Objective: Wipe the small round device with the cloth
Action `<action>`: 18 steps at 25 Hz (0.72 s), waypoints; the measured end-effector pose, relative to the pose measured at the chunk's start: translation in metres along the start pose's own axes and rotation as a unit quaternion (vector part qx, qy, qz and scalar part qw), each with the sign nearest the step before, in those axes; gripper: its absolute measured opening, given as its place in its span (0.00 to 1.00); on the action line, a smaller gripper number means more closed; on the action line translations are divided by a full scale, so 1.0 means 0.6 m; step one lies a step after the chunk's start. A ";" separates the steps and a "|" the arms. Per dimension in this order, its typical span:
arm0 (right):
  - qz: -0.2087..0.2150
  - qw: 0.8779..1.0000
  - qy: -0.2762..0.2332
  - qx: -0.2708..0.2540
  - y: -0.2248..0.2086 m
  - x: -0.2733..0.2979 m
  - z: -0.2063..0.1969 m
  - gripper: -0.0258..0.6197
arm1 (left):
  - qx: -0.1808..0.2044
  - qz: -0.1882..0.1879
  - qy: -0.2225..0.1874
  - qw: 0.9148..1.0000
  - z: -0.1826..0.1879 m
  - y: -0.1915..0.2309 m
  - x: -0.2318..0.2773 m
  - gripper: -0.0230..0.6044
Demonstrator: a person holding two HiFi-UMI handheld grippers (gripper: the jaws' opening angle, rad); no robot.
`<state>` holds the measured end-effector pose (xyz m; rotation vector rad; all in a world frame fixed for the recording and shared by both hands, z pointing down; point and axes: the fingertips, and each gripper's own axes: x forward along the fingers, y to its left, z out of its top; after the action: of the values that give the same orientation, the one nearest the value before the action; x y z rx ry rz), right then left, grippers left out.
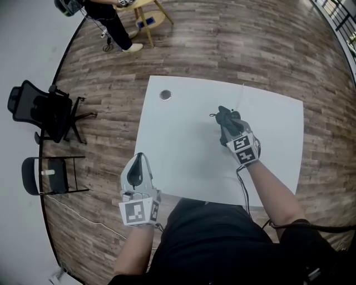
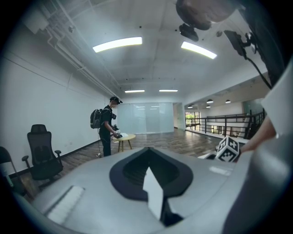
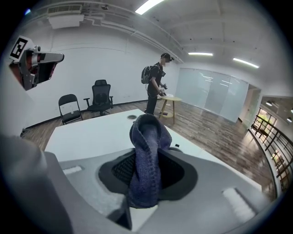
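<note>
Small round device (image 1: 165, 95) lies flat on the white bench (image 1: 183, 150), close to its far left corner, with nothing touching it. In the right gripper view it shows as a small grey disc (image 3: 132, 117) on the bench top (image 3: 87, 132), just past the top of the cloth.

The right gripper (image 1: 227, 123) hangs over the middle-right part of the bench, pointing down and away from the person. Its jaws are clamped on a dark blue knitted cloth (image 1: 228, 118). The right gripper view shows the cloth (image 3: 147, 155) bunched into a thick fold that stands up out of the gripper (image 3: 145, 183) and droops over at its tip. Whether the cloth touches the bench cannot be told. Cloth and device are well apart.

The left gripper (image 1: 139, 160) is held at the bench's near left edge, roughly level. Its jaws are pressed together at the tips with nothing between them (image 2: 147, 183).

On the wooden floor to the left stand a black office chair (image 1: 39, 108) and a folding chair (image 1: 47, 175). Farther off, a person (image 1: 111, 22) stands beside a small round wooden table (image 1: 147, 14).
</note>
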<state>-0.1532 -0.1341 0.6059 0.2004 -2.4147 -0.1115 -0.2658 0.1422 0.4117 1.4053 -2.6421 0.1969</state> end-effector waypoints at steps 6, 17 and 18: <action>0.009 0.999 0.031 -0.006 0.018 0.012 -0.047 0.21 | 0.007 0.004 0.008 1.000 -0.004 0.003 -0.011 0.04; -0.022 0.998 -0.039 -0.040 0.056 0.044 -0.013 0.21 | -0.002 0.037 0.021 0.999 -0.057 0.085 -0.032 0.04; -0.034 0.998 -0.045 -0.042 0.037 0.031 0.008 0.21 | -0.002 0.028 0.020 0.999 -0.057 0.076 -0.022 0.04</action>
<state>-0.1726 -0.1156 0.6174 0.2453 -2.4874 -0.2568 -0.2943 0.1846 0.4403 1.3133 -2.6498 0.2224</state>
